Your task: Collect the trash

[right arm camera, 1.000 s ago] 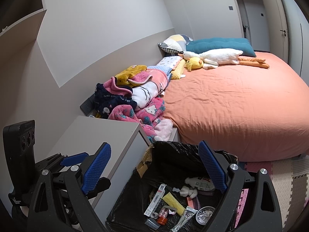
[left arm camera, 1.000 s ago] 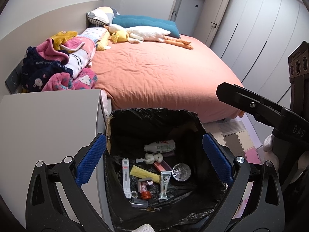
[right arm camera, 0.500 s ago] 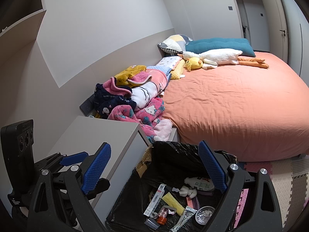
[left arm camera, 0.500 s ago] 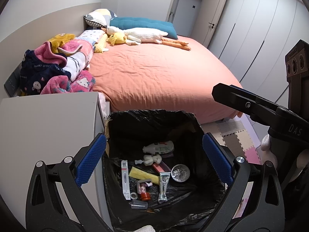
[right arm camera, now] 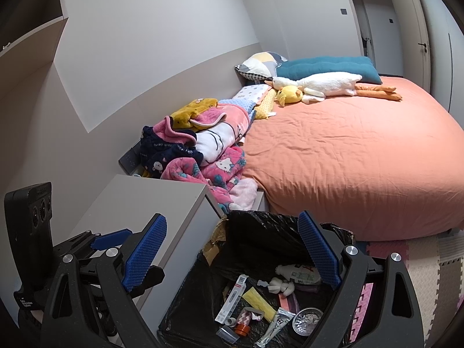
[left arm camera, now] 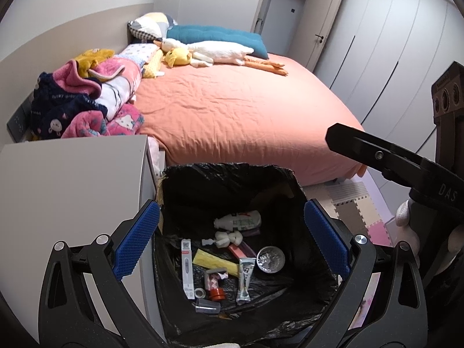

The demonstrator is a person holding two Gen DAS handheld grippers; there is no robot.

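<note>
A bin lined with a black bag [left arm camera: 185,179] stands beside the bed; it also shows in the right wrist view [right arm camera: 261,220]. Inside lie several pieces of trash: a white bottle [left arm camera: 239,220], a yellow wrapper [left arm camera: 213,262], a thermometer box [left arm camera: 187,264], a foil cup [left arm camera: 270,260] and a silver sachet [left arm camera: 245,279]. My left gripper [left arm camera: 229,237] hangs open and empty above the bin. My right gripper [right arm camera: 232,255] is open and empty above the bin's left rim. The right gripper's body shows at the right of the left wrist view [left arm camera: 406,171].
A grey nightstand [left arm camera: 66,191] stands left of the bin. The bed with an orange sheet [left arm camera: 240,110] lies behind, with piled blankets [left arm camera: 87,98], plush toys [left arm camera: 208,53] and pillows. Foam floor mats [left arm camera: 359,211] lie at the right, wardrobe doors beyond.
The left wrist view has drifted slightly up and back, so the bin sits a little lower in frame. Both grippers stay open. The trash in the bin has not moved.
</note>
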